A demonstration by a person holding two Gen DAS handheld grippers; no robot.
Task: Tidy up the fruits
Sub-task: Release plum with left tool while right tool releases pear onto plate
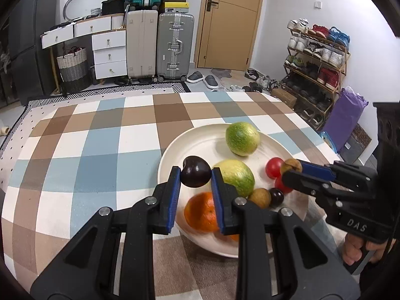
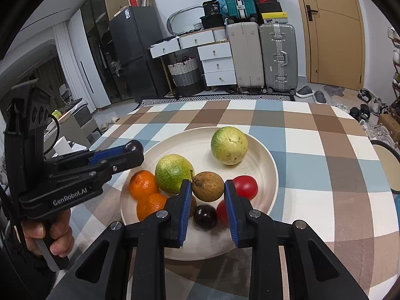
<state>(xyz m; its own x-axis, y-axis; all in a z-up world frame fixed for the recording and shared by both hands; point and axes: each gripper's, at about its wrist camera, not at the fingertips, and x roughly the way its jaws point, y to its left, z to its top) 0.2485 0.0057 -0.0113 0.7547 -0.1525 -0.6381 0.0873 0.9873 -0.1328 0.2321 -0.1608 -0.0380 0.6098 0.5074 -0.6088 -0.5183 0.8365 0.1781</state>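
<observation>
My left gripper (image 1: 195,178) is shut on a dark plum (image 1: 195,173), held above the left rim of the white plate (image 1: 172,150). My right gripper (image 2: 208,190) is shut on a brown longan (image 2: 208,185) over the plate (image 2: 265,157). On the plate lie two green citrus fruits (image 2: 229,145) (image 2: 172,175), two oranges (image 2: 143,184) (image 2: 151,205), two red tomatoes (image 2: 246,187) (image 2: 221,211) and another dark plum (image 2: 205,216). A second longan (image 1: 260,197) rests by that plum. Each view shows the other gripper (image 1: 293,173) (image 2: 135,152) from the side.
The plate stands on a checked tablecloth (image 1: 100,137) on a rounded table. A hand (image 2: 55,235) grips the left tool's handle. Suitcases (image 1: 175,45), white drawers (image 1: 108,52), a shoe rack (image 1: 315,67) and a door (image 1: 230,20) lie beyond the table.
</observation>
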